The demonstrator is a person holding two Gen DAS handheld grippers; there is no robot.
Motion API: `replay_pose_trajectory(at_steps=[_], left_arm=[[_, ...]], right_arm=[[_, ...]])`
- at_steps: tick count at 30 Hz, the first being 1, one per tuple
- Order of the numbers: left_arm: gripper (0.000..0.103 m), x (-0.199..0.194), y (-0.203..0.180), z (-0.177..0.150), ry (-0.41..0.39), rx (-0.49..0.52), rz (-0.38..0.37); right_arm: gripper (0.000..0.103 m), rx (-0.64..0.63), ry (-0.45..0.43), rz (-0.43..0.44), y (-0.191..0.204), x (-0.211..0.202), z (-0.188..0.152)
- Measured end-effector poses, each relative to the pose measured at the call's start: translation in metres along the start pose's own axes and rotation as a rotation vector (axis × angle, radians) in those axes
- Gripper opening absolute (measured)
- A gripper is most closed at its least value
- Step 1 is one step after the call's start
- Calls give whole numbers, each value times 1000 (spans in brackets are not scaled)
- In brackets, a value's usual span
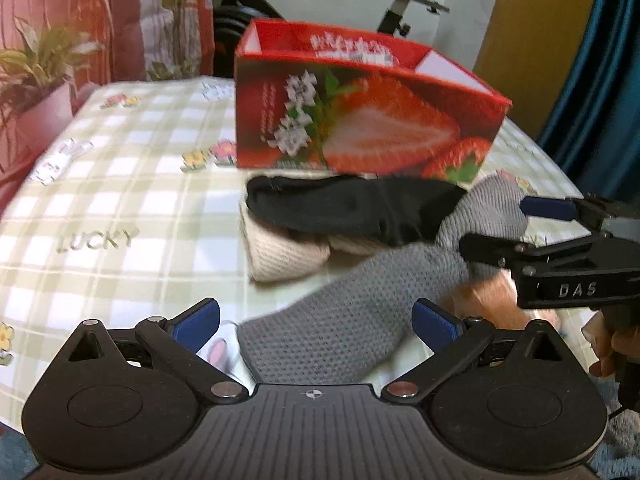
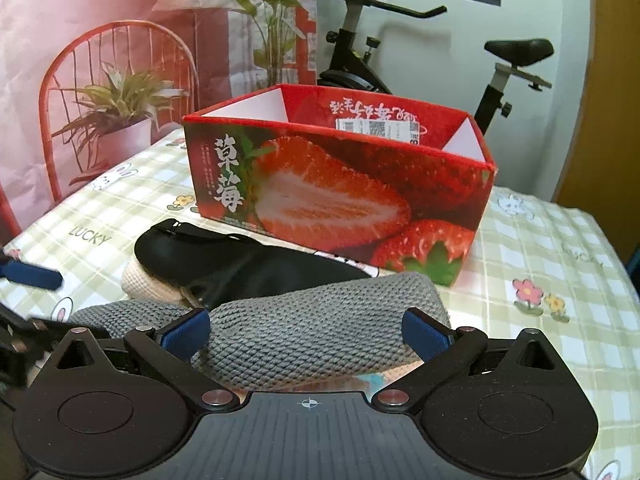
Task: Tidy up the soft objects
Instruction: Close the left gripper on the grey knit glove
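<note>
Left gripper point(image 1: 316, 324): its blue-padded fingers are standing wide apart, holding nothing, with the near end of the grey knit piece point(image 1: 352, 320) lying between and just beyond them.
Right gripper point(image 2: 306, 334): its jaws are also spreading wide and gripping nothing; the grey knit piece point(image 2: 320, 320) is lying across the gap between its fingers. In the left wrist view this gripper point(image 1: 516, 228) is reaching in from the right, over the far end of the grey knit.
Black sock point(image 1: 352, 208): lying ahead of the left gripper, draped on top of the cream knit piece point(image 1: 284, 256) and touching the grey knit.
Strawberry box point(image 2: 340, 192): sitting open-topped beyond the pile, straight ahead of both grippers, its front wall just behind the black sock point(image 2: 240, 264).
Checked tablecloth point(image 1: 120, 200): spreading under everything, printed with flowers, rabbits and the word LUCKY.
Hand point(image 1: 604, 352): showing at the right edge, under the right gripper's body.
</note>
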State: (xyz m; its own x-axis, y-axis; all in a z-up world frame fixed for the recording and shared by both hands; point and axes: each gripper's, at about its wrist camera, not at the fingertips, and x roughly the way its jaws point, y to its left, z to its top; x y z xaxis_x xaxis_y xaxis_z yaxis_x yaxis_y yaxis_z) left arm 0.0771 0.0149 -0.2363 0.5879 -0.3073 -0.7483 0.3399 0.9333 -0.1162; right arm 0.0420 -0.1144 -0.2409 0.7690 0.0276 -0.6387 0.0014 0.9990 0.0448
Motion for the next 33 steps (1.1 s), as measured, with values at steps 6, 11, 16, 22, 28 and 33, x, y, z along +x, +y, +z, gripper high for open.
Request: replay_pose_trajectory(at_steps=[6,11,16,22,28,33], left_arm=[[95,24,4,-7,103,1,25],[82,33,26,-2,134,-92,1],[81,38,42,8,144,-115,34],[81,34,62,20,125,-121,37],[78,43,73,22,123,-118,39],[78,49,72,19,107,-111,48]], right_arm=[[102,12,2,3,2,0,-3],[102,24,1,3,-1,0,-3],[101,50,-10,-3,-8,-3,0],[96,103,-7,-11,-20,-1,1],[86,153,15,-1,-26,7,-4],[81,173,29,16,-26,10,-8]])
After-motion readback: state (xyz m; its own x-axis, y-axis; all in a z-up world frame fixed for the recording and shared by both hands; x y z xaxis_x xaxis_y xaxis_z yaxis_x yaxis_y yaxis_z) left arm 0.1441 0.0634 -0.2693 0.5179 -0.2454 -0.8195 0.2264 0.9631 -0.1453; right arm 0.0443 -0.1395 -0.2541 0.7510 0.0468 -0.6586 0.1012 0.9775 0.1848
